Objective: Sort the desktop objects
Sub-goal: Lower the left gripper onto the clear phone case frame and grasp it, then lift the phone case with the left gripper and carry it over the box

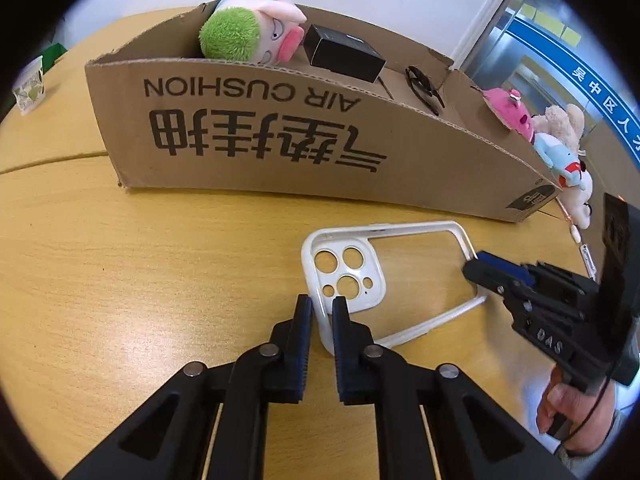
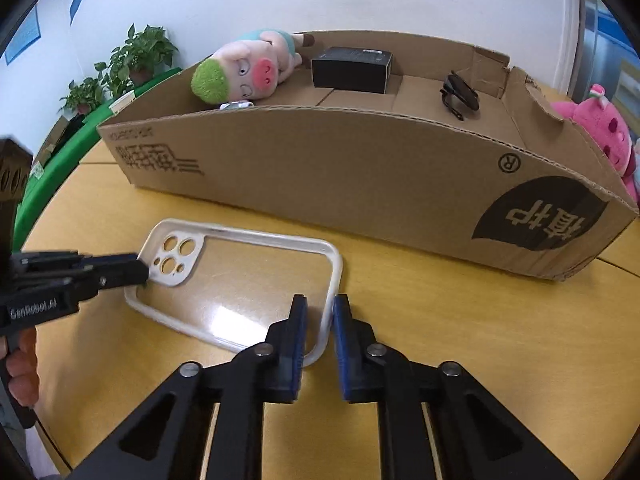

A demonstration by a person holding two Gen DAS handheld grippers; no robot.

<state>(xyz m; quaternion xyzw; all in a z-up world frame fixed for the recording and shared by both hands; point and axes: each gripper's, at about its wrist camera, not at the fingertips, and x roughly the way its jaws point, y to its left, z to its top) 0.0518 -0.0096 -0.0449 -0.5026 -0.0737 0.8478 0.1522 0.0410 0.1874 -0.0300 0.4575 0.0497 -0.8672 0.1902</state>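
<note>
phone case (image 1: 400, 276), clear-backed with a white rim, is seen lying on the wooden table (image 1: 140, 260) just in front of the long cardboard box (image 1: 280, 132). it is held at both ends: the camera-cutout end is straddled by the left gripper (image 1: 322, 308), whose jaws are drawn in close on the rim, and the opposite short edge is straddled likewise by the right gripper (image 2: 320, 312). whether each pair of pads is actually pressing the rim or only bracketing it cannot be told for certain, though a two-ended pinch is judged likely. such a hold is probably chosen because the case is thin, flat and flexible, so a single grip at one end would let it sag or twist.

inside the box a green-haired pig plush (image 2: 244, 72), a black box (image 2: 352, 68) and dark sunglasses (image 2: 460, 94) are already laid out apart from one another. pink and other plush toys (image 1: 540, 132) are seen past the box's torn end. the case is judged to be next for lifting over the near wall.
</note>
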